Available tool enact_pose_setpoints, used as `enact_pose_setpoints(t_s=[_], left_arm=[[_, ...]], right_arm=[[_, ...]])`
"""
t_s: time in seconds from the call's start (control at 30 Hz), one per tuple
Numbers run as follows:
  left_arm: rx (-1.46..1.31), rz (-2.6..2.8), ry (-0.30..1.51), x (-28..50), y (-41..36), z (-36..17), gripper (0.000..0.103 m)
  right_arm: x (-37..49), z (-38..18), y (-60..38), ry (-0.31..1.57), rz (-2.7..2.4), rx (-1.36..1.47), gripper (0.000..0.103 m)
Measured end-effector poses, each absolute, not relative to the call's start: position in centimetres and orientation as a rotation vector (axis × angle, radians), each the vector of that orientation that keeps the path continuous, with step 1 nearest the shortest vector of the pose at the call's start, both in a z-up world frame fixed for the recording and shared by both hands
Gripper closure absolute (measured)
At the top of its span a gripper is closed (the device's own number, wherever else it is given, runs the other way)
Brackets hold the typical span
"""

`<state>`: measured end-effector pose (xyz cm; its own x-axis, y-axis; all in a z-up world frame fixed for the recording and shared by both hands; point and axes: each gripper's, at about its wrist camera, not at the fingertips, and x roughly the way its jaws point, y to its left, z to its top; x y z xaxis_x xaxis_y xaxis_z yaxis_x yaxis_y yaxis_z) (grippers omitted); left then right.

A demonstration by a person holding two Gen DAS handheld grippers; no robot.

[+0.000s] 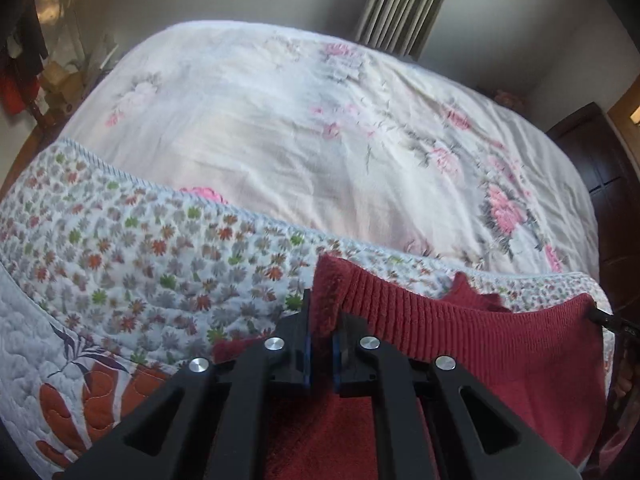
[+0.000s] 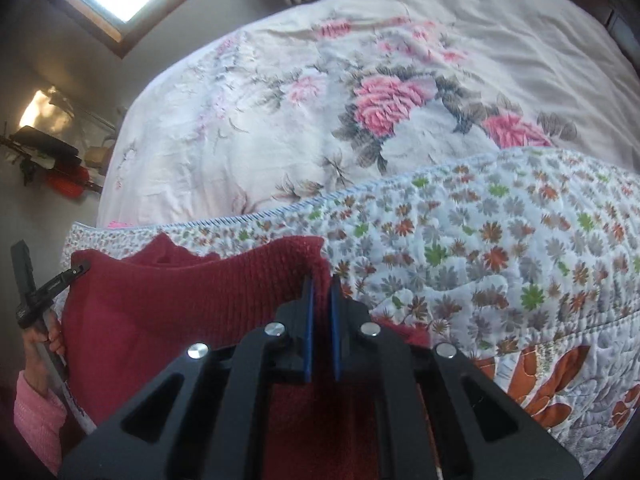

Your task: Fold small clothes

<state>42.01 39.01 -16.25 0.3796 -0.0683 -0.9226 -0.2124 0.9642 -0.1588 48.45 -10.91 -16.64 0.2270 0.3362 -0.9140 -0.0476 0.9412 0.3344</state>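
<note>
Dark red knitted garment held up over the quilt on the bed.

Ribbed along the top edge, fleecy inside, stretched between both tools. Pinched at one upper corner by left gripper, at the other by right gripper; both closed on cloth.

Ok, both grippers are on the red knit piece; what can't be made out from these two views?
- Red garment: its lower part is hidden behind the left gripper body and cut off by the bottom edge in the left wrist view, so its type and shape are unclear.
- Same in the right wrist view, behind the right gripper.
- Shelf items: too small and blurred, right wrist view.
</note>
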Motion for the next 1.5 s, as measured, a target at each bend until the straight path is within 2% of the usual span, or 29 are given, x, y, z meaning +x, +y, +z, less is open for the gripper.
enact_pose_setpoints(t_s=[0.1, 0.2, 0.27, 0.33, 0.37, 0.43, 0.47, 0.57, 0.67, 0.83, 0.9, 0.97, 1.0, 1.03, 1.27, 1.4, 1.43, 1.47, 1.5], left_arm=[[-0.274, 0.118, 1.238, 42.1, 39.3, -18.5, 0.092], [-0.296, 0.125, 1.255, 42.0, 39.6, -18.8, 0.085], [-0.321, 0.118, 1.251, 41.9, 39.9, -18.1, 0.079], [-0.355, 0.104, 1.245, 41.5, 40.4, -16.7, 0.066], [-0.376, 0.089, 1.231, 41.1, 40.6, -15.8, 0.063], [-0.390, 0.071, 1.212, 39.9, 41.0, -14.1, 0.054], [-0.387, 0.068, 1.206, 39.0, 41.2, -13.3, 0.051], [-0.342, 0.037, 1.184, 35.4, 40.8, -10.8, 0.050], [-0.254, 0.011, 1.184, 30.9, 39.1, -9.4, 0.047], [-0.299, -0.001, 1.197, 24.0, 38.8, -10.0, 0.046], [-0.312, 0.012, 1.208, 22.2, 38.5, -10.8, 0.046], [-0.289, 0.026, 1.212, 21.2, 37.9, -11.4, 0.046], [-0.285, 0.029, 1.212, 20.9, 37.6, -11.7, 0.046], [-0.293, 0.027, 1.214, 20.8, 37.5, -11.9, 0.046], [-0.338, 0.026, 1.225, 20.3, 37.8, -13.0, 0.046], [-0.377, 0.022, 1.226, 20.3, 38.3, -12.0, 0.046], [-0.384, 0.020, 1.210, 20.2, 38.6, -11.4, 0.046], [-0.387, 0.019, 1.192, 20.3, 39.0, -10.7, 0.044], [-0.389, 0.020, 1.175, 20.7, 39.4, -10.1, 0.038]], right_arm=[[48.4, -19.2, -11.1, 1.374, 0.237, 0.272, 0.096], [48.2, -19.5, -11.4, 1.374, 0.245, 0.297, 0.094], [48.1, -18.9, -11.6, 1.364, 0.249, 0.299, 0.089], [47.6, -17.2, -11.8, 1.336, 0.252, 0.269, 0.081], [47.3, -16.4, -12.0, 1.324, 0.250, 0.251, 0.079], [46.3, -14.9, -13.0, 1.297, 0.258, 0.247, 0.069], [45.6, -14.1, -13.5, 1.286, 0.261, 0.249, 0.069], [42.1, -11.8, -14.8, 1.257, 0.297, 0.217, 0.068], [37.0, -10.5, -15.3, 1.255, 0.364, 0.212, 0.058], [29.5, -11.9, -16.4, 1.298, 0.437, 0.288, 0.055], [27.7, -12.7, -16.5, 1.314, 0.472, 0.341, 0.055], [26.8, -13.2, -16.0, 1.328, 0.495, 0.348, 0.072], [26.4, -13.2, -15.7, 1.328, 0.517, 0.357, 0.089], [26.2, -12.9, -15.6, 1.314, 0.522, 0.350, 0.093], [25.6, -13.8, -14.9, 1.379, 0.468, 0.282, 0.095], [25.7, -12.4, -14.6, 1.353, 0.470, 0.272, 0.082], [25.8, -11.9, -14.7, 1.342, 0.473, 0.273, 0.072], [25.9, -11.3, -14.8, 1.325, 0.477, 0.273, 0.067], [26.0, -10.6, -14.9, 1.303, 0.476, 0.270, 0.060]])
